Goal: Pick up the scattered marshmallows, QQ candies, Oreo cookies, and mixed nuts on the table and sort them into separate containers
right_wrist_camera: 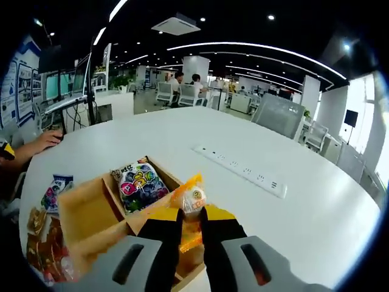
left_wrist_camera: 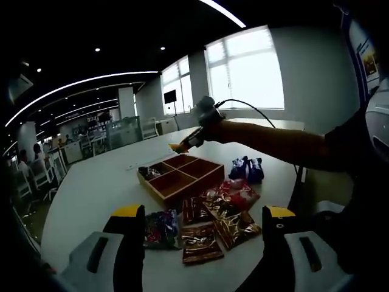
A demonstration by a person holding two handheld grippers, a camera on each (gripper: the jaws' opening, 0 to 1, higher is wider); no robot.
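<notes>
A wooden box [left_wrist_camera: 182,176] with several compartments stands on the white table [left_wrist_camera: 97,188]. In front of it lie blue Oreo packets [left_wrist_camera: 246,168], red packets [left_wrist_camera: 236,191], brown nut packets [left_wrist_camera: 200,243] and a colourful candy packet [left_wrist_camera: 161,228]. My left gripper [left_wrist_camera: 203,213] hovers open over these packets, jaws wide apart. My right gripper [left_wrist_camera: 203,117] [right_wrist_camera: 189,214] is shut on an orange packet [right_wrist_camera: 191,198] [left_wrist_camera: 178,146], held above the box [right_wrist_camera: 85,213]. One colourful candy packet [right_wrist_camera: 140,184] lies in a far compartment.
A white power strip [right_wrist_camera: 243,170] lies across the table beyond the box. A person's hand [right_wrist_camera: 39,143] rests at the table's left edge. A blue packet [right_wrist_camera: 58,184] and brown packets [right_wrist_camera: 42,243] lie beside the box. Office desks and chairs stand behind.
</notes>
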